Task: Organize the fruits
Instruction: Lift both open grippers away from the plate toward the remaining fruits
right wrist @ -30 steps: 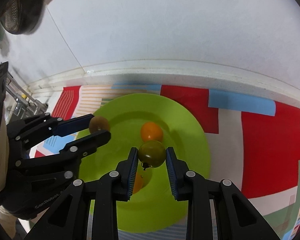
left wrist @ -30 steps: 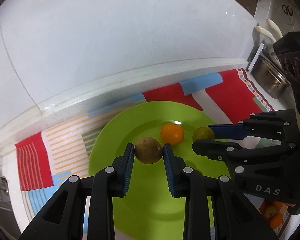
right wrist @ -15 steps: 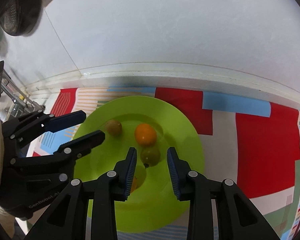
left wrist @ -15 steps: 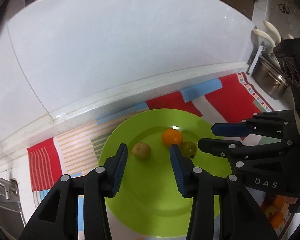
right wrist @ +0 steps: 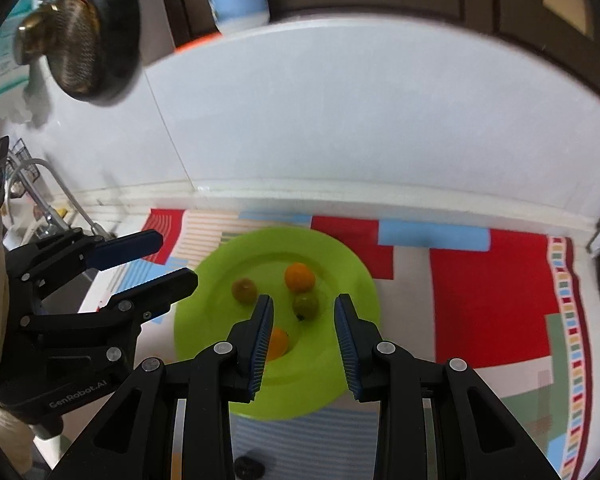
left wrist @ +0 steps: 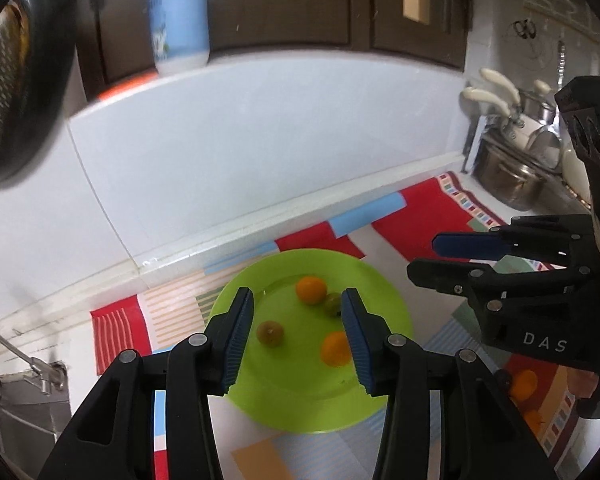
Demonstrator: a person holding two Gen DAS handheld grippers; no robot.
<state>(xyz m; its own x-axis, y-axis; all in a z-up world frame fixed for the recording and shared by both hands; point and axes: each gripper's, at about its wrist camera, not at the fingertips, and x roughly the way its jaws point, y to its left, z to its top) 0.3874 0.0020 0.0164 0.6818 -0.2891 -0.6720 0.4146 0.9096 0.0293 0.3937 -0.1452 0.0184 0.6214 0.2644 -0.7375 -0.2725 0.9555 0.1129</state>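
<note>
A white tiled wall [right wrist: 340,120] backs the counter [left wrist: 112,280], which is covered by a patchwork cloth [right wrist: 480,280] of red, blue and striped panels. On the cloth sits a round lime-green plate [left wrist: 384,292] [right wrist: 204,280].

The left hand-held gripper [left wrist: 298,316] hangs above the near side of the plate with its blue-padded fingers spread wide and nothing between them. The right hand-held gripper [right wrist: 302,322] hovers over the plate too, likewise wide open and empty; in the left wrist view it shows at the right edge [left wrist: 436,258], off to the side of the plate.

Four small fruits lie loose on the plate. An orange fruit [left wrist: 310,289] [right wrist: 299,276] rests toward the wall side, with a green fruit [left wrist: 332,303] [right wrist: 305,306] just beside it, touching or nearly so. A brownish-green fruit [left wrist: 269,333] [right wrist: 244,289] lies apart to the left. A second orange fruit [left wrist: 334,349] [right wrist: 278,344] sits nearer the plate's front, partly hidden by a finger in both views. More orange fruit [left wrist: 523,385] lies on the cloth off the plate, to the right.
</note>
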